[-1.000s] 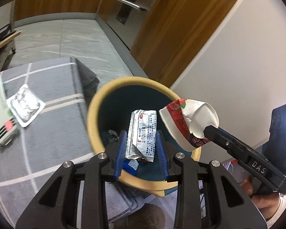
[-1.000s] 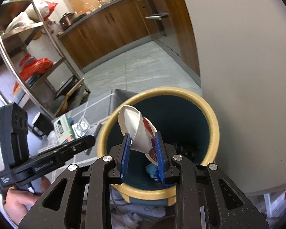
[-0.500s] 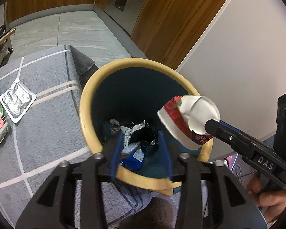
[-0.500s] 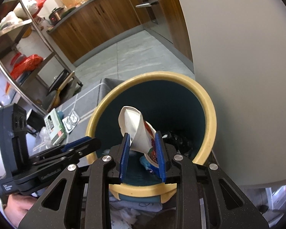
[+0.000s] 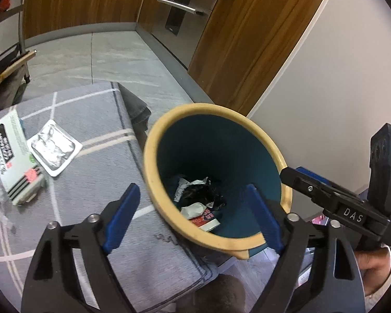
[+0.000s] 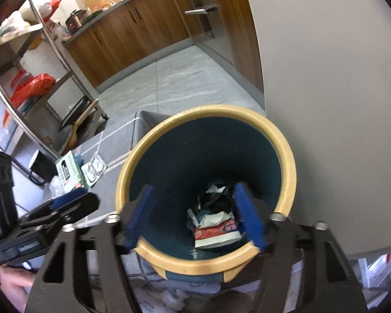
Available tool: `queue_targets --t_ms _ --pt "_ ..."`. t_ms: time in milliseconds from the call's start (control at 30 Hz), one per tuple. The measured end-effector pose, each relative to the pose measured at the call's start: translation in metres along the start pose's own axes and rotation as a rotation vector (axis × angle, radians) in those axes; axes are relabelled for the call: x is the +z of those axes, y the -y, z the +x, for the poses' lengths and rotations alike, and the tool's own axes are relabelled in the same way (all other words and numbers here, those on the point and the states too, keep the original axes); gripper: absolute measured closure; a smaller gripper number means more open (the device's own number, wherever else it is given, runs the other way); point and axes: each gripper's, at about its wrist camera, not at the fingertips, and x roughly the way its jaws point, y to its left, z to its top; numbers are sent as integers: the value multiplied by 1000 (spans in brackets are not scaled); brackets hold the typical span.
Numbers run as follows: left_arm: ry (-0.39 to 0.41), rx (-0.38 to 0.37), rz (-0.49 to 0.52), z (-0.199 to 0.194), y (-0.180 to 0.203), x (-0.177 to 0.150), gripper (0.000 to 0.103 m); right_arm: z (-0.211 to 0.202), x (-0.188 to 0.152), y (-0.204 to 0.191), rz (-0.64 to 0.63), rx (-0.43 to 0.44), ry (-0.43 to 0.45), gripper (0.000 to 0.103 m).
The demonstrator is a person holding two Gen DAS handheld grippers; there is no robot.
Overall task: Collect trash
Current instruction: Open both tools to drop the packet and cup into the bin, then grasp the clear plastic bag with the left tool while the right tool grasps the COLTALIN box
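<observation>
Hovering over the bin (image 6: 286, 151) at lower centre, both the left gripper (image 5: 193, 215) and the right gripper (image 6: 195, 215) spread wide and holding nothing, with the cup (image 6: 216, 230) lying at the bin's bottom. Reaching next, probably, toward the foil tray (image 5: 54, 154) and box (image 5: 11, 154) at left, keeping jaws wide, approaching low.

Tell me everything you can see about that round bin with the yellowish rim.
The bin is a round, upright container, plastic by the look of it, with a thick cream-yellow rim and dark teal inner walls. It stands beside the grey checked cloth, close to a pale wall. At its bottom lies crumpled trash, including a crushed red-and-white paper cup and dark wrappers. Neither open gripper touches it.
</observation>
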Motion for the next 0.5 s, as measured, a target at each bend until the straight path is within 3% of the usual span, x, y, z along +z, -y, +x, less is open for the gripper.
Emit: queue_targets --t_ms 133,500 --pt "27 25 9 -16 -7 -1 11 -3 3 -7 -17 -44 19 9" --pt "54 119 -5 -60 -56 -6 9 -8 2 -20 -69 -86 2 6"
